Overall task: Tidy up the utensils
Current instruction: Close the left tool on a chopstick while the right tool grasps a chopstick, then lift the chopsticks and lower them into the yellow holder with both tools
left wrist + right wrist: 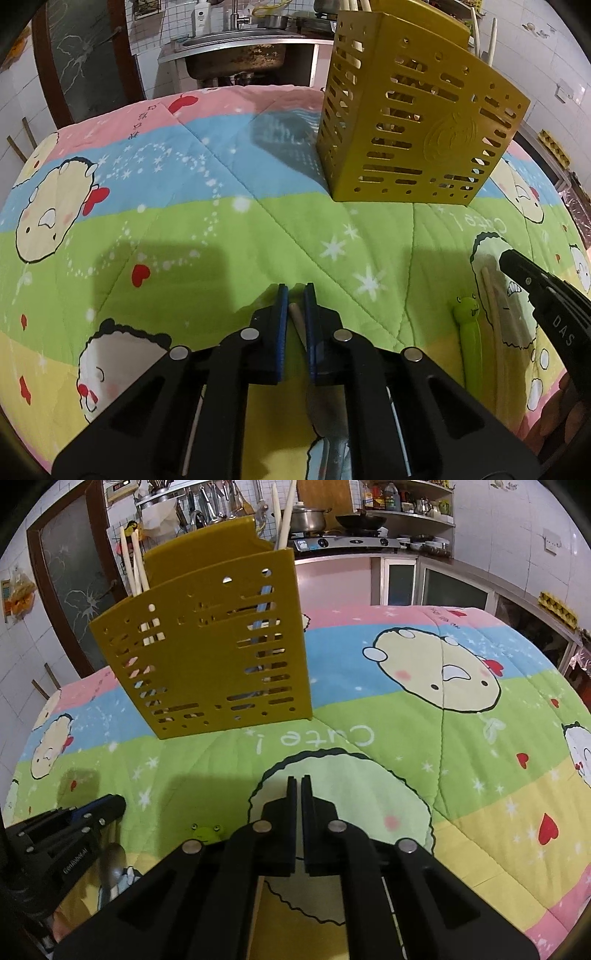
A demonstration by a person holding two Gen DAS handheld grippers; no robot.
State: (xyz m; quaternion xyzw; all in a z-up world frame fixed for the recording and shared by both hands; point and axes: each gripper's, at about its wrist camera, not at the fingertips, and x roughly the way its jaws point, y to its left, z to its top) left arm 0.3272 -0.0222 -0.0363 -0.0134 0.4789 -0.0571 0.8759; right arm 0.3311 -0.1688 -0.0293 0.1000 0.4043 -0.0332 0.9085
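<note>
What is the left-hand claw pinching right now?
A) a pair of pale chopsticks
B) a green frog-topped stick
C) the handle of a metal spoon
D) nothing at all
C: in the left wrist view the left gripper has its blue pads closed on the thin handle of the metal spoon, whose bowl lies under the gripper on the quilt.

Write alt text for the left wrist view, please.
The left gripper is closed on a metal utensil's handle above a colourful cartoon quilt. A yellow slotted utensil holder stands ahead; the right gripper enters at right.
</note>
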